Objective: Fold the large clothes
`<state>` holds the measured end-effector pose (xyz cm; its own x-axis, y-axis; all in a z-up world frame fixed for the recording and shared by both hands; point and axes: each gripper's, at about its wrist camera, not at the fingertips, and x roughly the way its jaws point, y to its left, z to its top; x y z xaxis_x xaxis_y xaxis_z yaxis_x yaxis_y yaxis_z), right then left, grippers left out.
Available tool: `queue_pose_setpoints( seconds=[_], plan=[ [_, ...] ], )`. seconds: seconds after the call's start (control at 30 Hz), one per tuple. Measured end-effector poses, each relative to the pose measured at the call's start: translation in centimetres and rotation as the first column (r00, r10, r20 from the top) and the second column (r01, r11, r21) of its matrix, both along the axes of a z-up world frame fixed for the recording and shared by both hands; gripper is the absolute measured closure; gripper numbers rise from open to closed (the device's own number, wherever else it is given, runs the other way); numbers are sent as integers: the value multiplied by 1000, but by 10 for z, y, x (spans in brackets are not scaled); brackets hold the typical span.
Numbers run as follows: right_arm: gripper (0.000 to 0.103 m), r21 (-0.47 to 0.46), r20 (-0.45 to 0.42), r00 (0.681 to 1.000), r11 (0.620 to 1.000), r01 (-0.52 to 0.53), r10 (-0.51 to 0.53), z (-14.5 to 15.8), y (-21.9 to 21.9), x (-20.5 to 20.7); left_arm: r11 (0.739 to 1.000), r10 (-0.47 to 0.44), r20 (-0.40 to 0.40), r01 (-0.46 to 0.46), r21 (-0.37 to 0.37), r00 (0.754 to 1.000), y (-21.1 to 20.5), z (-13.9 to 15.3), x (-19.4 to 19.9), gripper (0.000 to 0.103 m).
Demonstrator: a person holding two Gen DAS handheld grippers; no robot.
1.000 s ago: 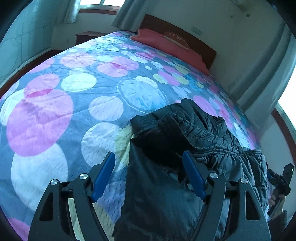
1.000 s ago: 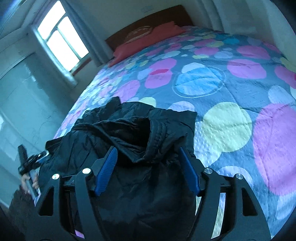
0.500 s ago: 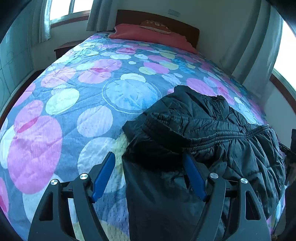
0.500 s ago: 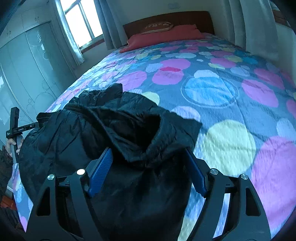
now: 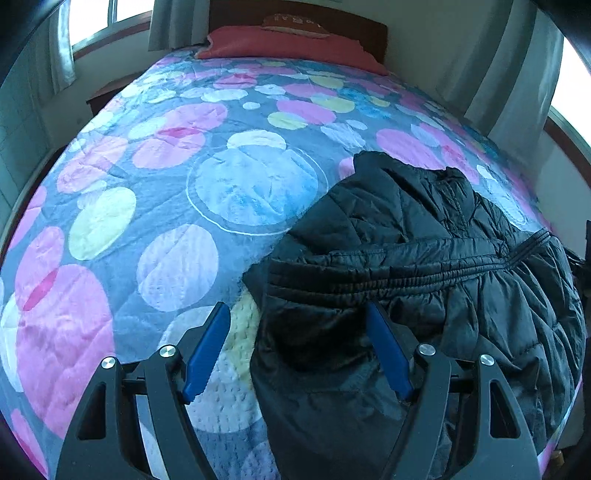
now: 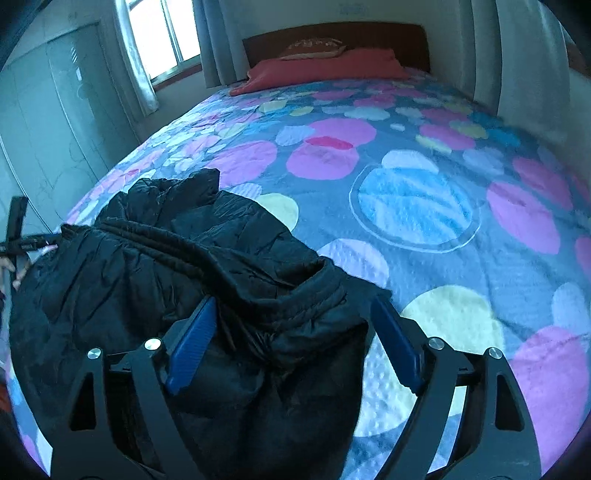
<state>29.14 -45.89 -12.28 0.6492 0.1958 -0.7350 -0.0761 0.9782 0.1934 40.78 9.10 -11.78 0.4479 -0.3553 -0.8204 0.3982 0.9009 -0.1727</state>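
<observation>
black jacket [image 5: 424, 258] on bedspread [image 5: 155, 206], red pillow [image 6: 325, 70] beyond

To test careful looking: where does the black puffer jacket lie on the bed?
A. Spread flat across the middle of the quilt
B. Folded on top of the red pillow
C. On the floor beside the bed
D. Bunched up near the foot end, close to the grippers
D: the black puffer jacket sits crumpled between the open blue fingers, far from the red pillow.

left wrist: near, faces headboard [image 5: 295, 16] | right wrist: same | shared: jacket [image 5: 424, 258]
</observation>
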Motion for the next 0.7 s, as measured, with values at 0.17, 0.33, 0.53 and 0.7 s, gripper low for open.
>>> queue_pose_setpoints(
  seconds=[0.17,0.33,0.53,0.7],
  plan=[
    [64,-32,6,1000,999,0,1,-5,8,-2,999,-24,26,23,33,999,-10,-1,-6,62],
    [80,-84,100,995,996,9,0,15,23,-22,998,-23,149,15,57,988,-17,25,-32,85],
    [82,-109,207,978,993,46,-23,51,30,-22,998,35,302,-51,47,953,-21,75,-36,87],
    [82,-93,245,964,987,129,-103,64,29,27,987,133,332,-156,43,934,-33,89,6,87]
  ],
)
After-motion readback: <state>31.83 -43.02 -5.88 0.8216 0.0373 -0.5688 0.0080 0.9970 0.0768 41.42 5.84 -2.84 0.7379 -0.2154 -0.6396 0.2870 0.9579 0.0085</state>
